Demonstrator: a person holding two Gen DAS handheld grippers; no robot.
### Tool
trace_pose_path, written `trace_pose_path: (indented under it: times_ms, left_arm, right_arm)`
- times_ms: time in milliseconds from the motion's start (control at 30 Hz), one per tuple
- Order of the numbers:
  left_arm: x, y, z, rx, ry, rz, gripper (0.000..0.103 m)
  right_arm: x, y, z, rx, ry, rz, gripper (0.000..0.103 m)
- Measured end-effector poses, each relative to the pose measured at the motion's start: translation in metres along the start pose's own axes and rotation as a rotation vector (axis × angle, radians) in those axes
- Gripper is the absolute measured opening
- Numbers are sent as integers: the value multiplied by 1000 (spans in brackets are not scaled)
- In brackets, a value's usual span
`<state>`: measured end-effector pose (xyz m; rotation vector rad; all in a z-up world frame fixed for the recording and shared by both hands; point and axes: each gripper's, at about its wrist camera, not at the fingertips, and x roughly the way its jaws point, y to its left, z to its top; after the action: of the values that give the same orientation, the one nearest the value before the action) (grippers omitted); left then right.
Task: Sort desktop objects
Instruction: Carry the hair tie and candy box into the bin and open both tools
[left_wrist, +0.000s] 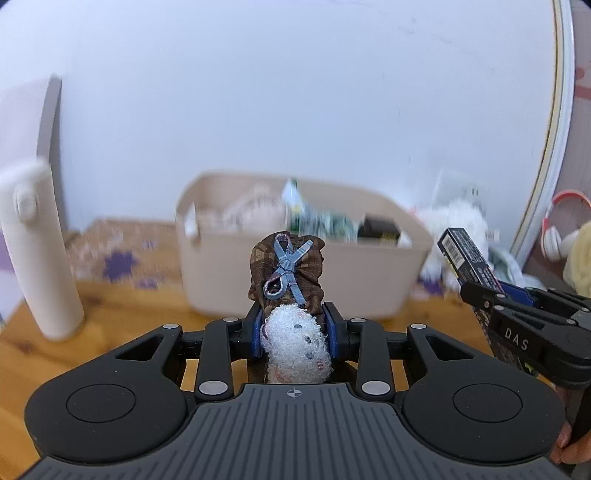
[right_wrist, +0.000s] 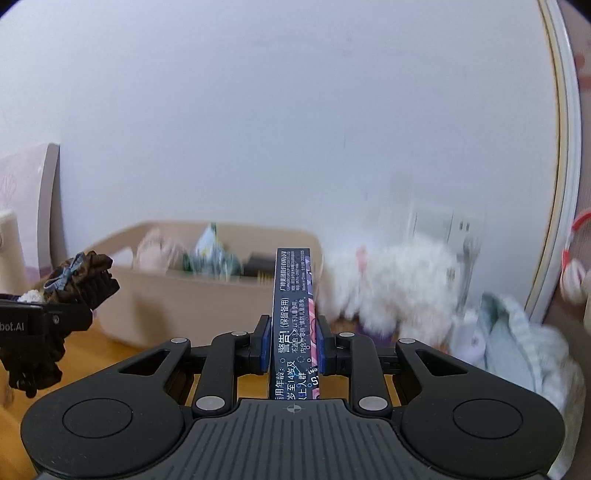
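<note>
Both loads airborne: left gripper (left_wrist: 294, 326) clamps the brown scrunchie (left_wrist: 287, 271), right gripper (right_wrist: 291, 349) pinches the dark box (right_wrist: 293, 314) on edge; beige bin (left_wrist: 295, 291) at 12 o'clock, so clear the rim before releasing each.

A warm-toned wooden tabletop (left_wrist: 122, 314) carries a beige plastic storage bin (left_wrist: 295, 284) at its far centre, against a pale wall. A tall white cylindrical flask (left_wrist: 40, 258) stands upright near the left edge, with a purple-flowered mat (left_wrist: 118, 251) lying flat on the wood behind it. To the bin's right sit a fluffy white plush heap (right_wrist: 399, 284) and a crumpled pale green cloth (right_wrist: 517, 339).
</note>
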<state>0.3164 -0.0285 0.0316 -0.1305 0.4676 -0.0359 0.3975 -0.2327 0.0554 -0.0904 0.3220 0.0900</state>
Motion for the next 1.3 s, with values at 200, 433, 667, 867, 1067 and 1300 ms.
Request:
trace_pose_path:
  times_ms: [200, 433, 667, 867, 1067, 1300]
  left_arm:
    - [10, 12, 32, -59, -74, 22, 32]
    - [19, 17, 63, -93, -202, 8, 32]
    - [43, 21, 88, -141, -323, -26, 32]
    - [93, 30, 99, -191, -300, -10, 32]
    - [146, 31, 87, -203, -149, 44, 32]
    - [163, 10, 79, -108, -77, 105, 34]
  right_arm:
    - [9, 13, 30, 4, -95, -9, 21]
    - [43, 33, 45, 14, -161, -24, 21]
    - [84, 47, 64, 5, -221, -56, 21]
    - [115, 53, 78, -2, -265, -71, 21]
    - [151, 64, 66, -68, -169, -45, 21]
    - [184, 63, 52, -106, 19, 29, 22]
